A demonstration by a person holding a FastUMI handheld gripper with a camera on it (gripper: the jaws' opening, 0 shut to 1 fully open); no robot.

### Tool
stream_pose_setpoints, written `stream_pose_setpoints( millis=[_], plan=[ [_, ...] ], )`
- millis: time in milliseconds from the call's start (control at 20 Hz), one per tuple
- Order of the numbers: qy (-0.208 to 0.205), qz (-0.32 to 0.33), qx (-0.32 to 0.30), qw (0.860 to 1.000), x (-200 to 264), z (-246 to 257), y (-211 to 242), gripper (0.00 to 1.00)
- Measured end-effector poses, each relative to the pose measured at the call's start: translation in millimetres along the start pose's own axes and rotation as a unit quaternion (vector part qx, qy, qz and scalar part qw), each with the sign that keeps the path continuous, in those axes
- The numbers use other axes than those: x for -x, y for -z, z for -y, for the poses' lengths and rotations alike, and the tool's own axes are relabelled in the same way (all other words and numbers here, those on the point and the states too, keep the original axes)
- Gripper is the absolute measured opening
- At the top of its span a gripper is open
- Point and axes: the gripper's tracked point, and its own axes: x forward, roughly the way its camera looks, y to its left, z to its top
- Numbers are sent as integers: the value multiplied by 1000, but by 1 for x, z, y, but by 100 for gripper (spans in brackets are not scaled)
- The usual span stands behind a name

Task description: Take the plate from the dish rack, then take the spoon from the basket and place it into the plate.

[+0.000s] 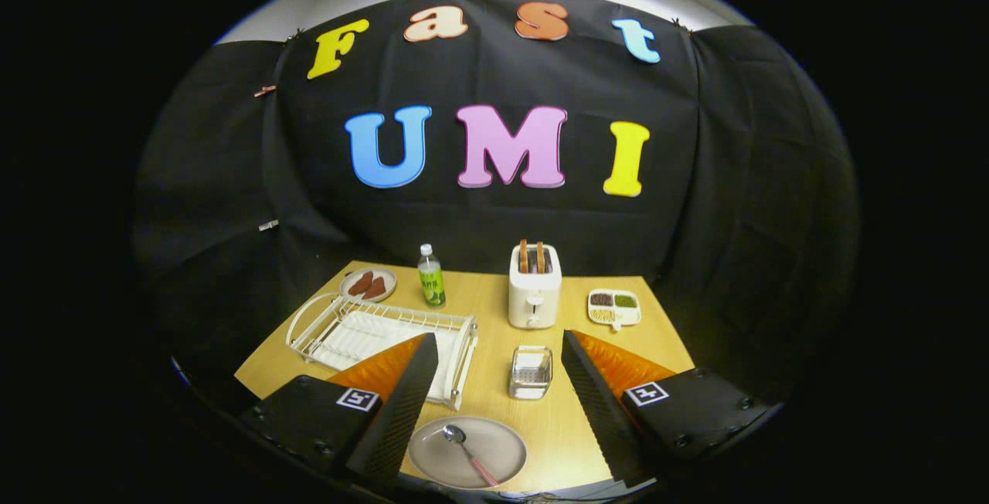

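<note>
- Your jaws stand wide apart and hold nothing; the gripper (494, 380) hangs above the near edge of the bench (572, 419), tilted down toward it, fingers pointing at the far wall.
- The spoon (466, 450) lies inside the plate (436, 454), low between your jaws and nearer the left one. Its bowl points away from you and leftward, and its reddish handle runs back toward the plate's near rim.
- The plate is round, flat and greyish, resting on the bench at its near edge, partly tucked under your left finger.
- Just ahead, between the fingers, sits the small clear basket (531, 372), apart from the plate.
- Behind your left finger stands the white wire dish rack (363, 326), its slots bare.
- Beyond the jaws, a white toaster (534, 295) with two slices standing in it is centred; a green-labelled bottle (431, 276) stands to its left.
- Further left, a small plate of brown pieces (368, 284); right of the toaster, a divided tray of grains (614, 308).
</note>
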Motion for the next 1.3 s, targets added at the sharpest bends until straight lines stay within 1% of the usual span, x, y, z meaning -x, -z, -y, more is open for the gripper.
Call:
stream_pose_setpoints(
  millis=[250,350,500,700,900,1300],
  plan=[
    [12,64,42,997,27,-1,-66,98],
    [10,85,41,995,37,-5,-88,98],
    [20,128,36,991,49,3,-123,97],
    [37,152,29,987,59,18,-131,97],
    [42,146,19,988,61,28,-129,97],
    [49,143,23,988,54,41,-127,97]
  ],
)
